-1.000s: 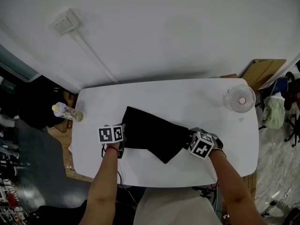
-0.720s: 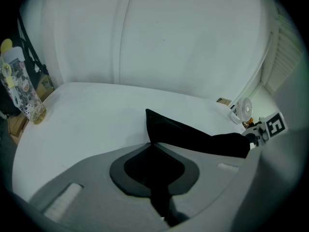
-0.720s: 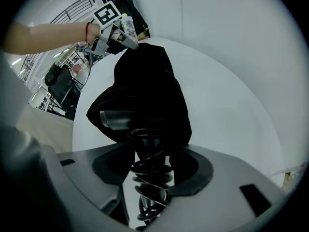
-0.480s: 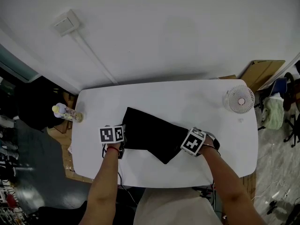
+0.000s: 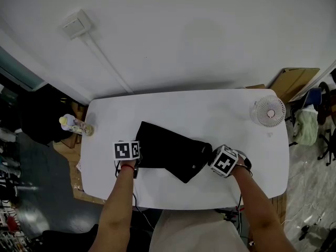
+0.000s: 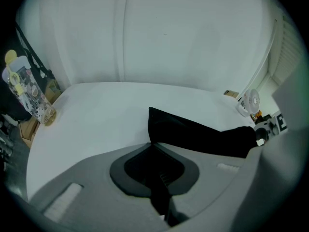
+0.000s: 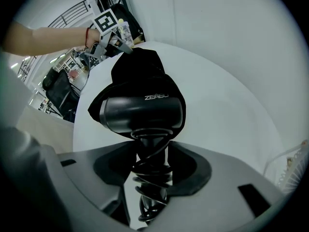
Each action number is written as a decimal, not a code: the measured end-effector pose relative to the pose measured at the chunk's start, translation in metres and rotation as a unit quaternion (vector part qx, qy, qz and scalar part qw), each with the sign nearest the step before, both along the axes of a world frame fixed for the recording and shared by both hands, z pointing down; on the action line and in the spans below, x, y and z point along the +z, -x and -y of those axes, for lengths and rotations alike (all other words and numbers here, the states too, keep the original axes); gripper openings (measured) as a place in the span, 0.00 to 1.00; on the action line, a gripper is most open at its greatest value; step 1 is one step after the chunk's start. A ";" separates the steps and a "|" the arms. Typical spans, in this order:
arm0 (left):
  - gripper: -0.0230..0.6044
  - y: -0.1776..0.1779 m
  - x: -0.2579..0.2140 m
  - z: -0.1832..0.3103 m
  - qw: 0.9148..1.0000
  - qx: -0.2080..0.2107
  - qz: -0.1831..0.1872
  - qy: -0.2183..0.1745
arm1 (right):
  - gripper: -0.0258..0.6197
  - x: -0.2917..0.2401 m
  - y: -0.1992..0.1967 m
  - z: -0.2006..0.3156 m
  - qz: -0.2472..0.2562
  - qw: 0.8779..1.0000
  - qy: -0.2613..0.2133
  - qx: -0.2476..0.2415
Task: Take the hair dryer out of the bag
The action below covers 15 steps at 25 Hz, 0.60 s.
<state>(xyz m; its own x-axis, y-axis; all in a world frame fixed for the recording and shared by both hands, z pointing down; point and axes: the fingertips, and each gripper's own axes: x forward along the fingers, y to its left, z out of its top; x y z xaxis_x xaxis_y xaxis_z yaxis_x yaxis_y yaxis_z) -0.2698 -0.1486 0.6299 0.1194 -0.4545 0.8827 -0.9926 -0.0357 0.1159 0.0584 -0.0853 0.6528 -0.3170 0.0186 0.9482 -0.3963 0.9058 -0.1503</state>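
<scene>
A black cloth bag [image 5: 168,150] lies flat at the middle of the white table [image 5: 210,109]. My left gripper [image 5: 135,163] is shut on the bag's left corner; in the left gripper view the black cloth [image 6: 193,134] runs from between the jaws of my left gripper [image 6: 153,146]. A black hair dryer [image 7: 142,111] pokes head-first out of the bag's open mouth [image 7: 137,64]. My right gripper [image 7: 152,153] has its jaws closing on the dryer's handle and coiled cord [image 7: 150,175], and the pads touch them. In the head view my right gripper [image 5: 211,159] sits at the bag's right end.
A small white fan [image 5: 269,110] stands at the table's far right corner. A clear printed bottle [image 5: 73,125] stands off the table's left edge. Cardboard [image 5: 294,80] leans behind the table on the right. The wall rises close behind.
My right gripper went in towards the bag's mouth, then drew back slightly to the right. The bag's right end is now bunched. My left gripper kept still.
</scene>
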 end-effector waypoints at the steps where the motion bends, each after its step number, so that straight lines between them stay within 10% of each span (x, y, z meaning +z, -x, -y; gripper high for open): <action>1: 0.07 0.001 0.000 -0.001 1.000 -0.002 0.003 0.002 | 0.36 0.000 -0.003 -0.002 0.001 1.000 0.000 0.000; 15: 0.07 0.020 0.000 -0.024 0.998 -0.041 0.035 0.016 | 0.36 0.000 -0.047 -0.016 -0.006 1.000 -0.012 0.020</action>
<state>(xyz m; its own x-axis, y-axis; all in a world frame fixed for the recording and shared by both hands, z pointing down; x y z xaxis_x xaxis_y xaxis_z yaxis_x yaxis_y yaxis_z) -0.2898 -0.1247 0.6297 0.0210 -0.4323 0.9015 -0.9977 0.0490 0.0468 0.1050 -0.0692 0.6525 -0.3058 -0.0162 0.9519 -0.4330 0.8928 -0.1239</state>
